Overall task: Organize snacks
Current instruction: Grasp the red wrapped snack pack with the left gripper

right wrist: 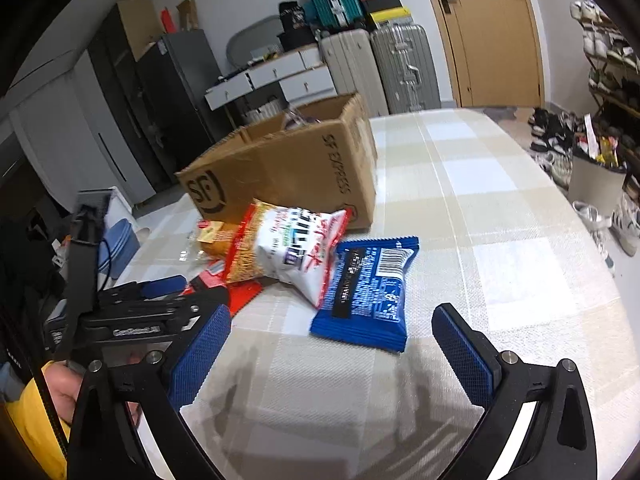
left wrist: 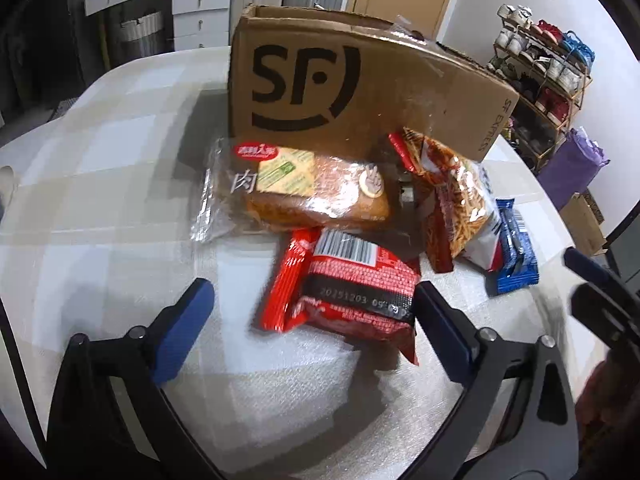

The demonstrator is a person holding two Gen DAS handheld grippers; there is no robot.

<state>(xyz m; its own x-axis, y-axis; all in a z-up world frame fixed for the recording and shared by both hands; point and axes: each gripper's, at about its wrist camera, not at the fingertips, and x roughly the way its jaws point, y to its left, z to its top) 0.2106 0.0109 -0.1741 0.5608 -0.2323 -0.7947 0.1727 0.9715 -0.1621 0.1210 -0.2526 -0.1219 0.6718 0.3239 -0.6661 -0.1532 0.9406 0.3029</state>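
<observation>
Between the wide left claw [left wrist: 312, 300] the red packet [left wrist: 340, 284] should be pinched across its middle — the right claw [right wrist: 332, 336], also wide and empty, should be centred over the blue packet [right wrist: 366, 292].

Black tool [right wrist: 332, 344] frames with silver screws, blue textured pads [right wrist: 199, 354], yellow sleeve [right wrist: 28, 432].

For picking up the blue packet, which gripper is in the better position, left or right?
Right. The right gripper is open with the blue packet directly ahead; the left gripper faces the red packet.
</observation>
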